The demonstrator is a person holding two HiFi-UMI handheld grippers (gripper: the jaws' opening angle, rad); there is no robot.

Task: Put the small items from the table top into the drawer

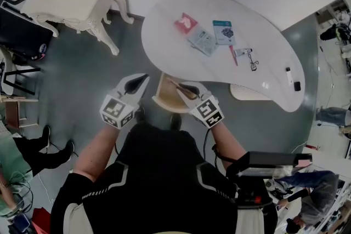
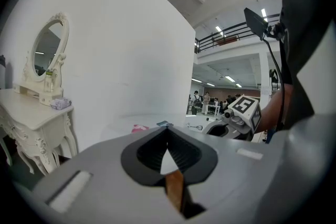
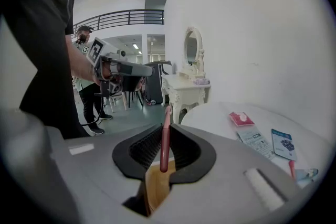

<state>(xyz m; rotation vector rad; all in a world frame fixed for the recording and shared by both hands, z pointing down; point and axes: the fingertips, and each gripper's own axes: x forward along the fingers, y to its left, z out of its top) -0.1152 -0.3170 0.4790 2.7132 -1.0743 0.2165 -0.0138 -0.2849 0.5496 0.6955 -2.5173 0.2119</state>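
Slim red pen point(image 3: 164, 134) is clamped upright between the right gripper's point(image 3: 164, 128) fingers point(image 3: 143, 150), over the open wooden drawer point(image 1: 164, 97) at the white bench's point(image 1: 263, 46) near edge. The left gripper's point(image 2: 168, 129) fingers are pressed together on nothing, just beside the drawer.

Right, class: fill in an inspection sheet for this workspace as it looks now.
Surface: white table, mostly bare.
Job's things: red packet, pale packet, blue card, pink pen on table; drawer open.
Clutter: two small dark bits near the table's edge.
Grippers: left tongs shut, empty; right tongs shut on red stick.
Cables: nothing seen on table.
Surroundings: dressing table, people.
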